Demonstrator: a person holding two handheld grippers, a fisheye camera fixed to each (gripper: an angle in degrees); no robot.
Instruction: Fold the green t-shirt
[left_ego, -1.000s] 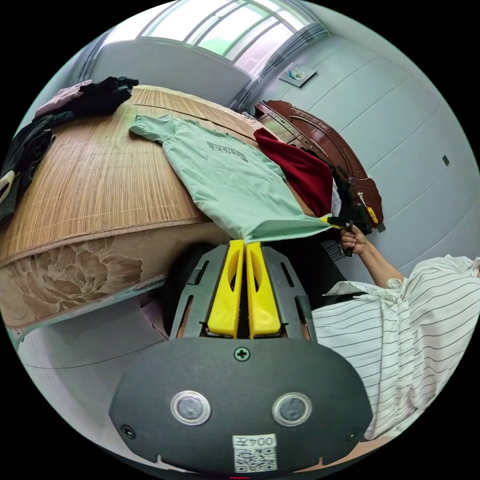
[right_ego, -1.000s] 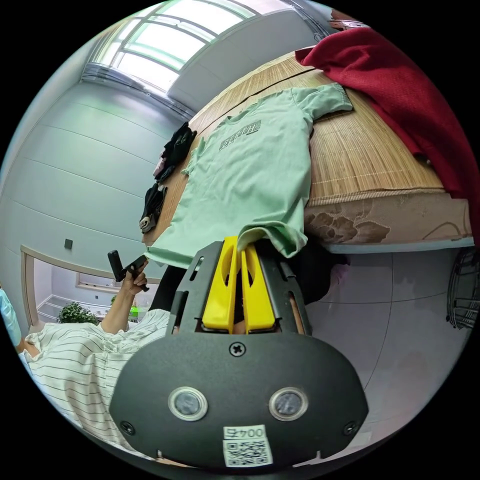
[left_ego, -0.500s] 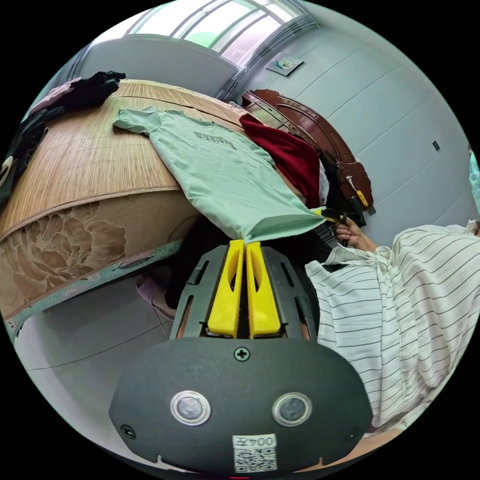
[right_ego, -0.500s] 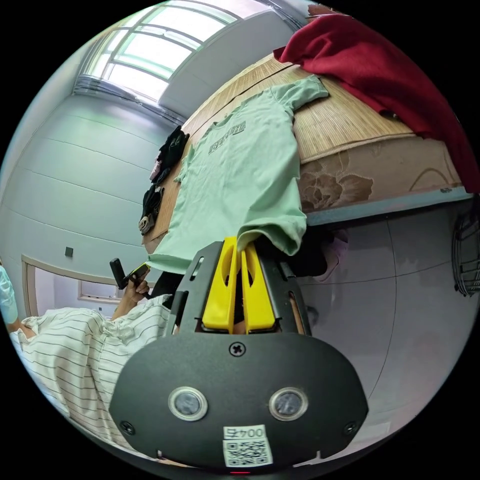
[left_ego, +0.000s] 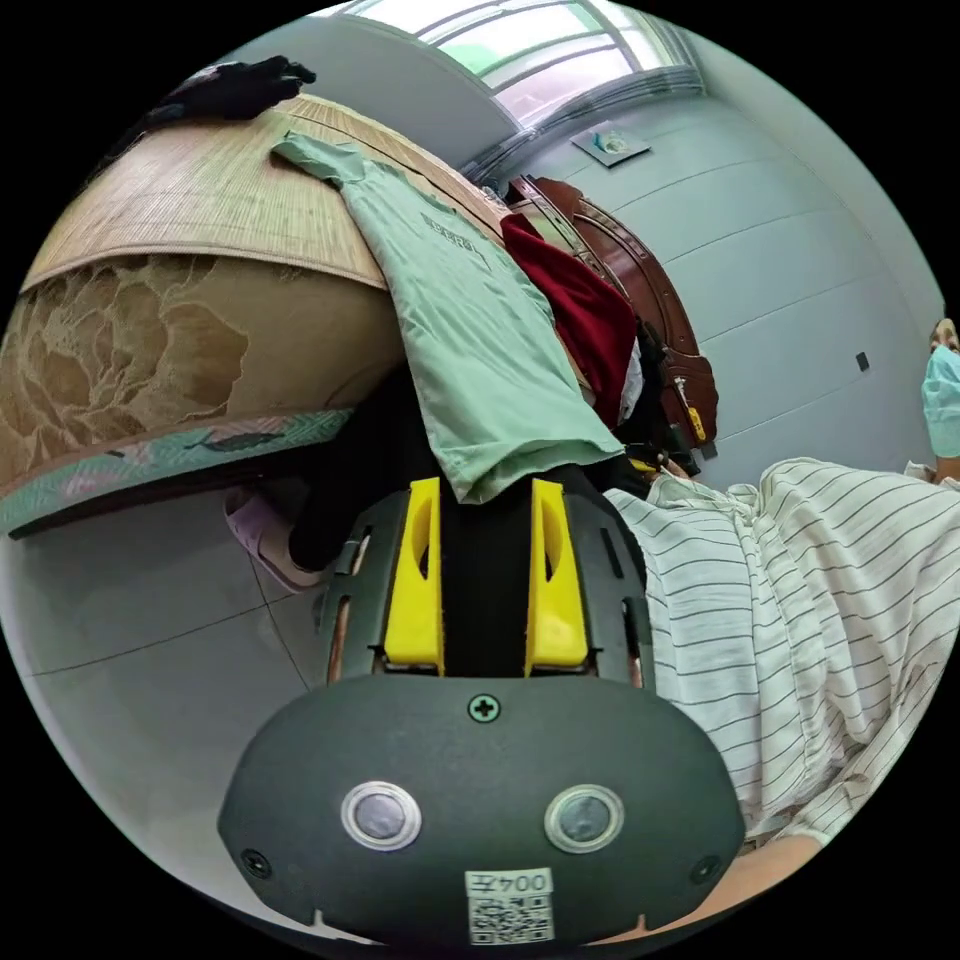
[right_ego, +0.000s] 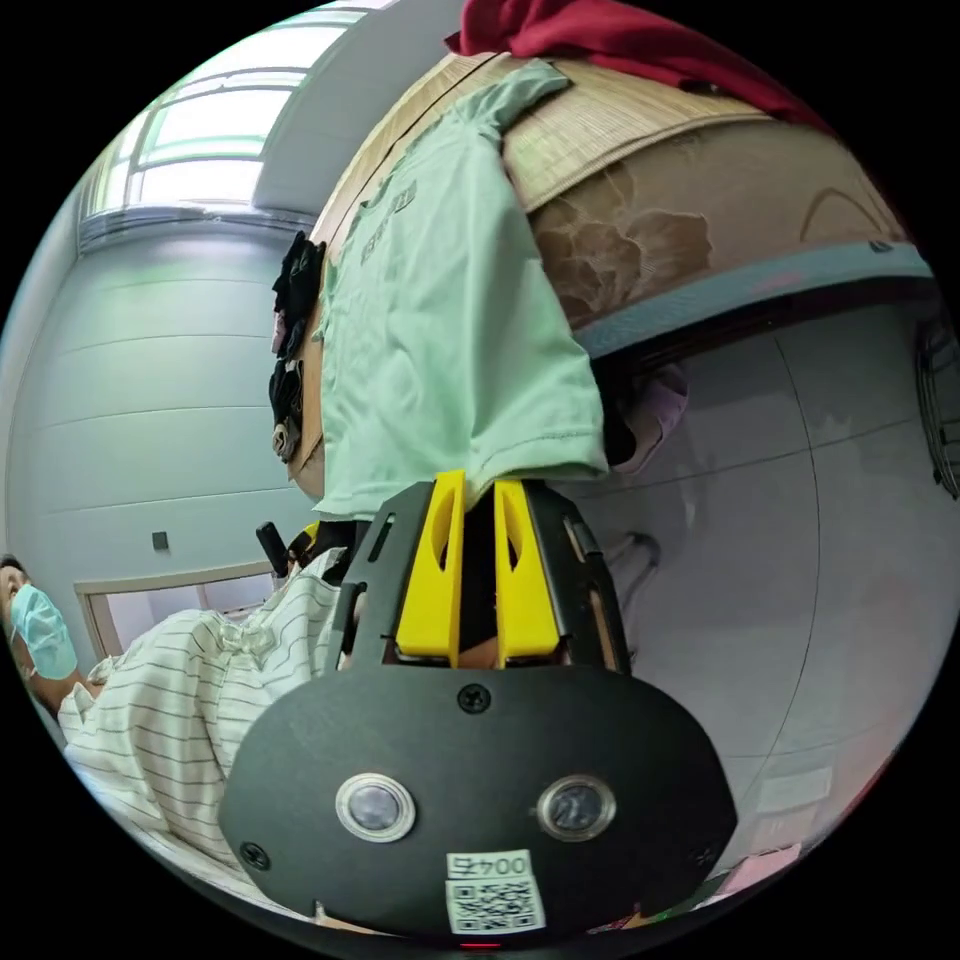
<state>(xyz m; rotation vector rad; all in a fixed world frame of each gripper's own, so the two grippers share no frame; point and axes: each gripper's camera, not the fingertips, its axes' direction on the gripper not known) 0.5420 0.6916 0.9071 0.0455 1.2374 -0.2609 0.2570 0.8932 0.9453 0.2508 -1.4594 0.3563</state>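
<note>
We see 1 pale green cotton t-shirt with a grey printed block on the chest, lying face up on the woven bamboo mat that covers the bed, its lower part draped over the bed's edge and hanging down the flower-patterned mattress side. In the right gripper view the same green t-shirt hangs smooth, with a stitched hem at the bottom.

Our left gripper has its 2 yellow jaws spread wide, and the shirt's hem corner hangs loose between their tips, not pinched. Our right gripper has its 2 yellow jaws parted narrowly just under the hem; we cannot tell whether any cloth is caught between them.

1 dark red garment lies on the mat beside the shirt, touching its edge, and a heap of dark clothes sits at the mat's other side. A person's white striped shirt is close beside our left gripper
</note>
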